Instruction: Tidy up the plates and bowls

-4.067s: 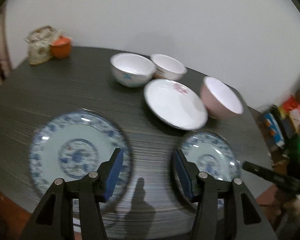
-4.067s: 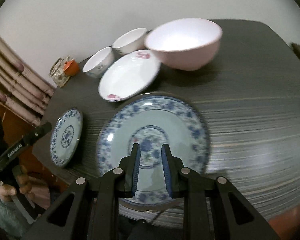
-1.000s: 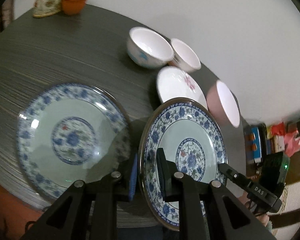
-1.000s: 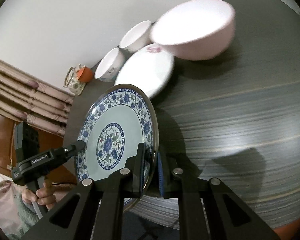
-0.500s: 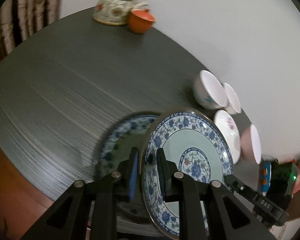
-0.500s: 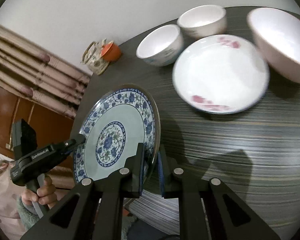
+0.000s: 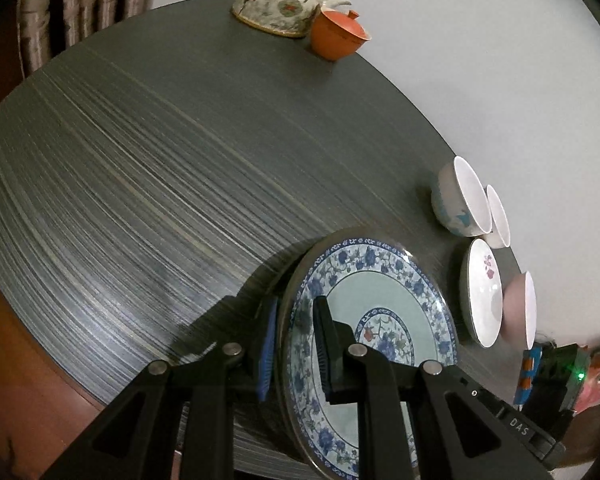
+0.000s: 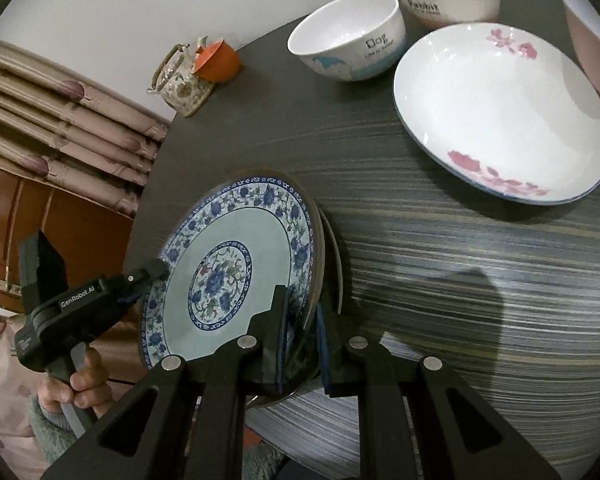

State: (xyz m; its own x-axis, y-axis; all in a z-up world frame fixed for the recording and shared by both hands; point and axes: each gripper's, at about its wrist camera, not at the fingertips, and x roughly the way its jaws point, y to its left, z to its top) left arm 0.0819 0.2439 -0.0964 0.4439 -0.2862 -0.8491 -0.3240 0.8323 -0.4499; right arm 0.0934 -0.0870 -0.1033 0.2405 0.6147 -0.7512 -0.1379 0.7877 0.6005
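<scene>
Blue-patterned plate [image 8: 236, 276] (rim-first, tilted) clamped between both grippers, left gripper [image 7: 296, 346] and right gripper [image 8: 300, 344].

I am looking at a round porcelain plate [image 8: 236, 276] wearing a blue floral border on white, a pale celadon-green well and a blue-and-red flower medallion. My black jaws are showing blue ribbed pads [image 7: 269, 350]. The round dark-grey table [image 7: 180, 152] is showing pale streaked grain. Near its far edge, a white shallow dish [image 8: 500, 108] is carrying pink blossoms, a white bowl [image 8: 348, 36] a blue motif, beside a pale pink bowl [image 7: 520, 308] and an orange cup [image 7: 338, 36].
</scene>
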